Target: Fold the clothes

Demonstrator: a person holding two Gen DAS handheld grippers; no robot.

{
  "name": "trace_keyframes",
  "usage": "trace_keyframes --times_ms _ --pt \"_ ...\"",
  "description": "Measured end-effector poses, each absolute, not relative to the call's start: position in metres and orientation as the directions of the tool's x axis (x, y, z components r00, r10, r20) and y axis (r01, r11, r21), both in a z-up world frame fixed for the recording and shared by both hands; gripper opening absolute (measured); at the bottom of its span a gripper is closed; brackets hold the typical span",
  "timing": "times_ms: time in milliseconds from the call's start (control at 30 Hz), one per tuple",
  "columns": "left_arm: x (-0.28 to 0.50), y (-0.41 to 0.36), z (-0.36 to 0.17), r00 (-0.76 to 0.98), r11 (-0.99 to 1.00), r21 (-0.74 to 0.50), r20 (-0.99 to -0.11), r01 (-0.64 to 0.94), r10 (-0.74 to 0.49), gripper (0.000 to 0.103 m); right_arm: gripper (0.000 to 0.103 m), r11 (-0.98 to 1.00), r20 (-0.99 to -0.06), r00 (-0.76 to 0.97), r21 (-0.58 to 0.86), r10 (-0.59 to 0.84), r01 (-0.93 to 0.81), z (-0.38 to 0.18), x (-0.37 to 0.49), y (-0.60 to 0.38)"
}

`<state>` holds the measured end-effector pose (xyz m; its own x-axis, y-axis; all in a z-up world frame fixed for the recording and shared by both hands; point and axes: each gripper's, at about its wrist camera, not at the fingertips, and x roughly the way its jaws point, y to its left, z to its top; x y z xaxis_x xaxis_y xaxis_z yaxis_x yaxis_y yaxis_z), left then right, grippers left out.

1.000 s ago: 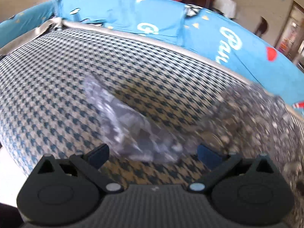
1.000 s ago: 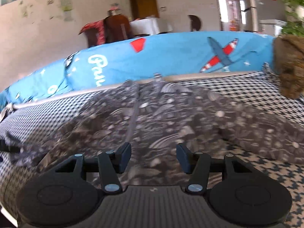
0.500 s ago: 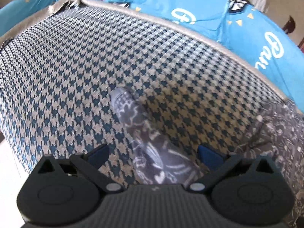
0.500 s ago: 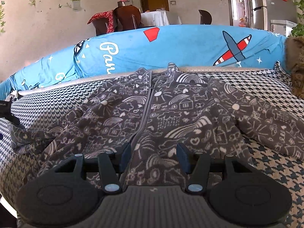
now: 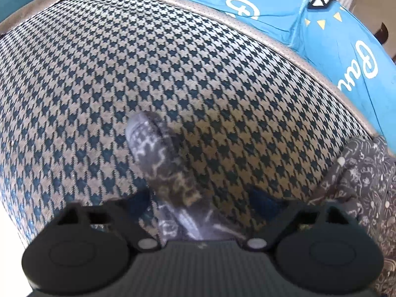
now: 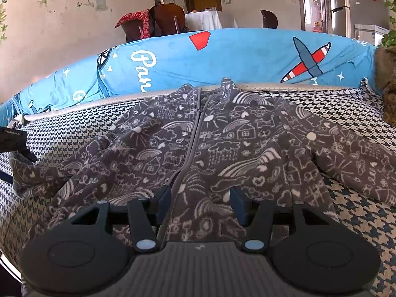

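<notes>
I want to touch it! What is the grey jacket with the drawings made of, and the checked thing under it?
The grey jacket looks like soft fleece: fuzzy, matte, with white doodle print and a zipper. The checked cover looks like coarse woven cloth, probably upholstery: its houndstooth weave shows individual threads. Both are guesses from looks.

Jacket [image 6: 222, 143]: fuzzy matt fleece. Seat cover [image 5: 173, 74]: coarse woven houndstooth cloth, showing visible weave. Blue sheet [image 6: 247, 57]: smooth matt cotton. Gripper fingers [image 6: 141, 220]: matt black plastic.
</notes>
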<state>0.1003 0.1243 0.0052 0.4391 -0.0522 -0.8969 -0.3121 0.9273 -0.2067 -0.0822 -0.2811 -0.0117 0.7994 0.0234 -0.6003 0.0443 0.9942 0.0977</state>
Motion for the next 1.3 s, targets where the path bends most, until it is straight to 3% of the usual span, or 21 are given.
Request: trace_keyframes --times_ms 133,200,267,333,467,667,867,933,967,1167,1233,1300 --pt "0.100 0.113 0.004 0.425 0.937 -0.186 -0.904 -0.296 -0.045 0.051 0.053 0.995 -0.603 0.797 0.085 0.018 0.042 -0.014 -0.080 -0.278" --pt "0.096 0.101 0.002 0.419 0.940 -0.176 -0.907 -0.292 -0.040 0.047 0.053 0.996 -0.604 0.797 0.081 0.014 0.043 -0.014 -0.080 -0.277" --pt "0.087 0.097 0.001 0.421 0.941 -0.163 -0.907 -0.296 -0.025 0.027 0.053 0.996 -0.604 0.797 0.079 0.011 0.046 -0.015 -0.079 -0.277" --pt "0.080 0.097 0.000 0.421 0.941 -0.157 -0.907 -0.300 -0.018 0.016 0.053 0.996 -0.606 0.795 0.081 0.010 0.049 -0.015 -0.079 -0.277" --pt "0.069 0.102 0.007 0.451 0.943 -0.162 -0.892 -0.291 -0.014 0.010 0.053 0.996 -0.610 0.793 0.076 0.004 0.054 -0.016 -0.078 -0.276" --pt "0.058 0.096 0.044 0.599 0.942 -0.112 -0.794 -0.317 0.108 0.008 0.053 0.995 -0.616 0.788 0.075 -0.007 0.067 -0.019 -0.077 -0.277" --pt "0.040 0.104 0.107 0.773 0.926 -0.101 -0.587 -0.363 0.239 0.008 0.053 0.994 -0.624 0.781 0.077 -0.009 0.073 -0.021 -0.075 -0.276" --pt "0.039 0.109 0.114 0.789 0.924 -0.074 -0.549 -0.375 0.276 0.014 0.053 0.995 -0.628 0.778 0.072 -0.011 0.071 -0.023 -0.073 -0.275" --pt "0.043 0.111 0.109 0.760 0.917 -0.041 -0.575 -0.396 0.302 0.019 0.053 0.995 -0.630 0.777 0.070 -0.010 0.069 -0.023 -0.073 -0.274" --pt "0.057 0.145 0.060 0.473 0.834 0.063 -0.800 -0.547 0.370 0.025 0.053 0.996 -0.632 0.775 0.065 -0.003 0.057 -0.025 -0.071 -0.271" --pt "0.050 0.161 0.057 0.460 0.823 0.021 -0.821 -0.567 0.338 0.026 0.053 0.996 -0.632 0.775 0.066 -0.003 0.057 -0.025 -0.070 -0.271" --pt "0.047 0.166 0.061 0.474 0.814 0.014 -0.806 -0.581 0.353 0.039 0.053 0.996 -0.632 0.775 0.068 -0.002 0.058 -0.025 -0.070 -0.270"
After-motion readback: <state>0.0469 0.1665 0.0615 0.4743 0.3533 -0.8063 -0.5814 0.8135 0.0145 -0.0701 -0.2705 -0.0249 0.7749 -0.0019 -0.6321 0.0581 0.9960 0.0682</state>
